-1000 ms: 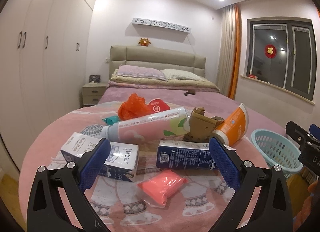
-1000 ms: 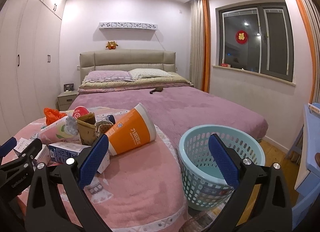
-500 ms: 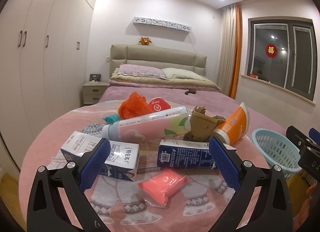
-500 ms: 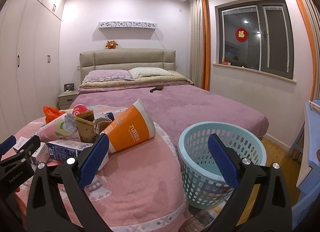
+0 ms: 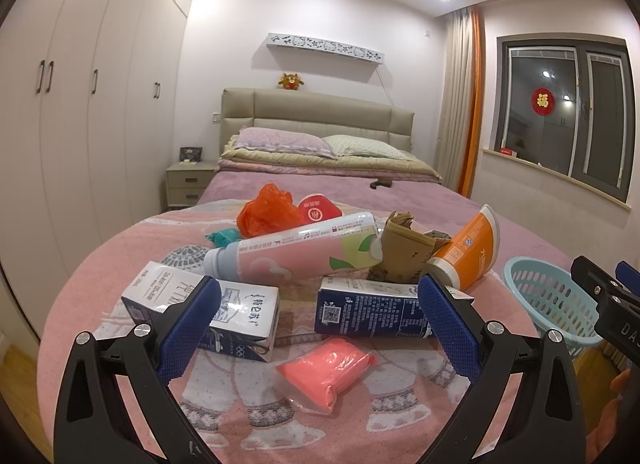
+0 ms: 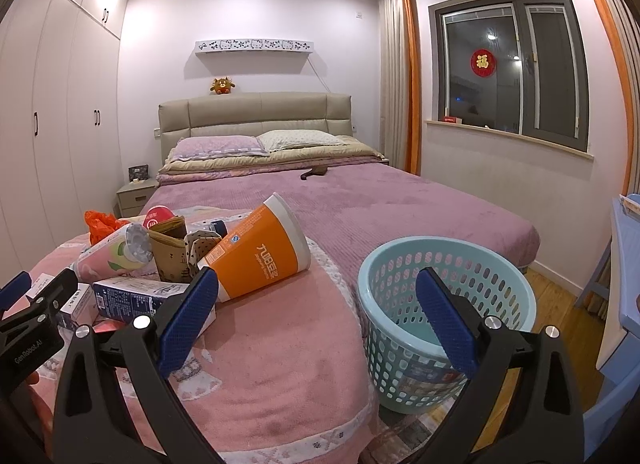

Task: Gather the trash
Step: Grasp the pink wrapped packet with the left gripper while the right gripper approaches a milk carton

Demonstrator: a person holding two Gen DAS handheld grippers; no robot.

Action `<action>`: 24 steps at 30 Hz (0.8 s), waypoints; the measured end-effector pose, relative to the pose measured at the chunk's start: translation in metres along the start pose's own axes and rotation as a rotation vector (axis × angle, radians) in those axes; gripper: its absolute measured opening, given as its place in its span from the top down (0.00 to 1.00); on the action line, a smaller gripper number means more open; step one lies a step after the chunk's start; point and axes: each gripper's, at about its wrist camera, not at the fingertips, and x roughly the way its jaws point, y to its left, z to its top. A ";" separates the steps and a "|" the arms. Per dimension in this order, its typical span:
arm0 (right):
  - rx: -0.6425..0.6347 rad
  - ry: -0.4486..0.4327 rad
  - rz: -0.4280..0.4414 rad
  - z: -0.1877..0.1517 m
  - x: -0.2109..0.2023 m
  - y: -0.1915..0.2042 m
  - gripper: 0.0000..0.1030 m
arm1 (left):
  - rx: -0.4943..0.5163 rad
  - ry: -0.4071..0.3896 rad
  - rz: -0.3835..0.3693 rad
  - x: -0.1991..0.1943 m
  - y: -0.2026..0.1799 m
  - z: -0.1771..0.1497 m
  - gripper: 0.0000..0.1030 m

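With both grippers' jaws wide and empty, the trash pile [image 5: 320, 264] sits left of the basket [image 6: 446, 288], where grabbing the propped bottle [image 5: 296, 252] could topple its neighbours.

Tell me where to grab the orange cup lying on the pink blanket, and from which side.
Grip the orange cup across its narrow base end, coming from above with the right gripper, which is open. The cup lies tipped on its side, base toward the gripper and wide mouth pointing away; the narrow end likely fits the fingers best.
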 end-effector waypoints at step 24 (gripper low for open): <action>-0.063 0.174 0.321 0.016 0.048 0.044 0.57 | -0.133 0.300 0.013 0.018 0.101 0.006 0.13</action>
